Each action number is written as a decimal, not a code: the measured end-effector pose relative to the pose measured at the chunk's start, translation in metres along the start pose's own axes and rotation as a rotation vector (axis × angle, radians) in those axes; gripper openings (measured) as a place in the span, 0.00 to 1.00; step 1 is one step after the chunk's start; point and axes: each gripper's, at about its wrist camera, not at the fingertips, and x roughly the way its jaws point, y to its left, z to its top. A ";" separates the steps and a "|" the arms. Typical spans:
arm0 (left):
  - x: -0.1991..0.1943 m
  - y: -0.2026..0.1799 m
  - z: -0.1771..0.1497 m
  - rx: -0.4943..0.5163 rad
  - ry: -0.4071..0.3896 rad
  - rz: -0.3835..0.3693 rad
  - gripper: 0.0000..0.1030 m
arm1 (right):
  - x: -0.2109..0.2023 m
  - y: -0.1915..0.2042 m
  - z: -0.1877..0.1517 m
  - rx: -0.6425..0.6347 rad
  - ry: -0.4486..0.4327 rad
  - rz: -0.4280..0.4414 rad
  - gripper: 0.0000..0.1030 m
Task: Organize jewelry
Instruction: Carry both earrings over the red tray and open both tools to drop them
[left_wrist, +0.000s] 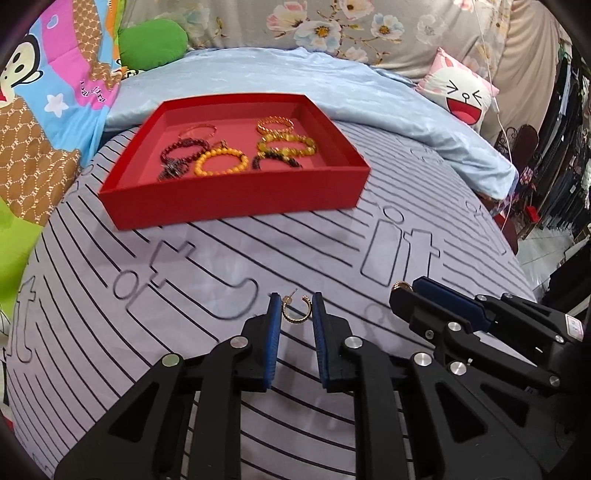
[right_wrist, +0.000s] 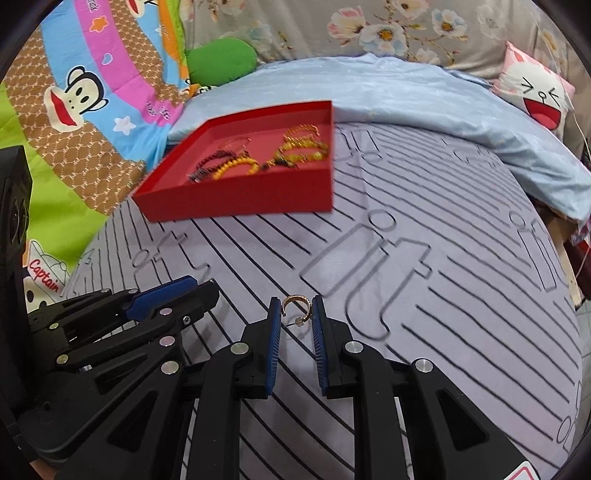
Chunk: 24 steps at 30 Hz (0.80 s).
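Both tools sit nearest the lens, each clamped on one small gold hoop earring. Left tool pinches its earring between the blue pads, post sticking up toward 11 o'clock. Right tool does the same with the other earring, open side of the hoop down, post toward 5 o'clock. The hoops keep the pads slightly apart, so the grip is on the hoops' outer edges, likely because thin wire gives nothing else to squeeze.

Largest to smallest from there:
- Bed: grey sheet with black stripes, soft and crowned, so small pieces would sink in or roll. Probably why everything goes in a rigid tray.
- Blue quilt, pushed back to 12–2 o'clock, leaves the striped area free.
- Red tray at 11–12 o'clock in both views, flat on the sheet, low walls for easy drop-in.
- Bead bracelets grouped in the tray: dark red at 9, yellow centre, amber and gold at 2.

Judgement: the pair is lifted together, one per tool, to land side by side. Bare tray floor is at the front, 6 o'clock. Risk: an earring twisting out of the pinch.
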 end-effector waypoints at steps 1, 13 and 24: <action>-0.002 0.003 0.004 0.001 -0.008 0.003 0.16 | 0.000 0.003 0.006 -0.003 -0.005 0.008 0.16; 0.000 0.045 0.096 0.020 -0.098 0.042 0.16 | 0.030 0.029 0.105 -0.061 -0.060 0.058 0.16; 0.058 0.085 0.178 0.013 -0.109 0.076 0.16 | 0.107 0.032 0.192 -0.043 -0.041 0.066 0.16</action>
